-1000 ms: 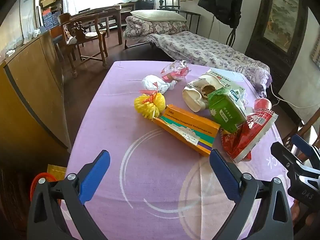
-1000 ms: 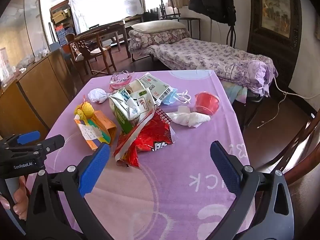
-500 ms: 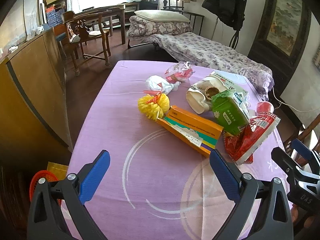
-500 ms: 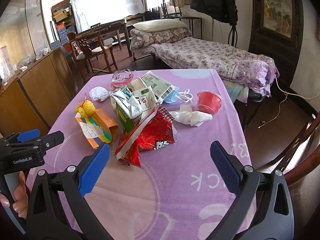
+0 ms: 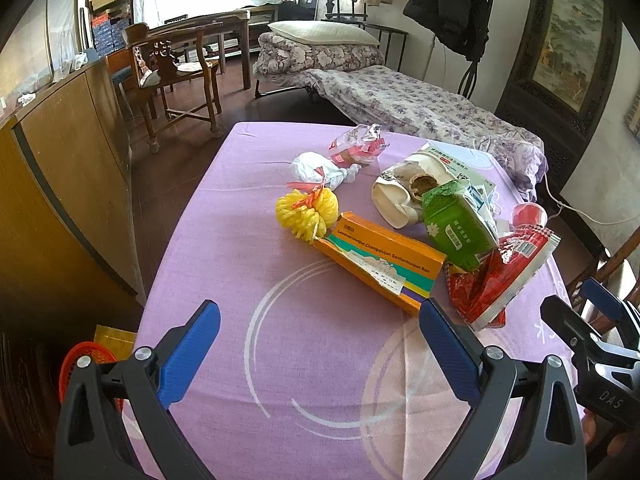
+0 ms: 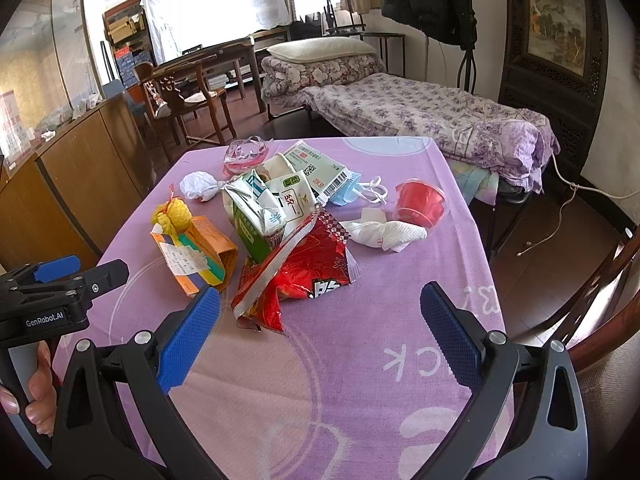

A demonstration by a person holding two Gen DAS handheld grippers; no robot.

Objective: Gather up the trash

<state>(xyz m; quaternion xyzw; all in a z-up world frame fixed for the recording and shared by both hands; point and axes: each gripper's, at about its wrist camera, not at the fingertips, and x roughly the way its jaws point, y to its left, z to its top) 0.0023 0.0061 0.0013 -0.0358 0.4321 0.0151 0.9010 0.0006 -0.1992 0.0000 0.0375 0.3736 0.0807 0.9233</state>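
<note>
Left wrist view
Left gripper [image 5: 320, 344]: jaws wide apart, holding nothing, above the purple table cloth [image 5: 224, 280].
Trash pile: from 12 to 2 o'clock of the gripper, on the cloth.
Orange box [image 5: 380, 262]: nearest item, at 12 o'clock, its near end just beside the right finger.
Yellow net ball [image 5: 306, 210]: touching the far end of the box.
Green carton [image 5: 456, 228]: at 1 o'clock, behind the box.
Red snack bag [image 5: 500, 272]: at 2 o'clock, leaning on the carton.

Right wrist view
Right gripper [image 6: 320, 344]: jaws wide apart, empty.
Red snack bag [image 6: 296, 276]: at 12 o'clock, close to the left finger.
Red cup [image 6: 420, 204]: at 1 o'clock, lying on its side.
White tissue [image 6: 384, 232]: just beside the cup.
Hand [image 6: 36, 384]: at 9 o'clock, holding the other tool's grip.
</note>
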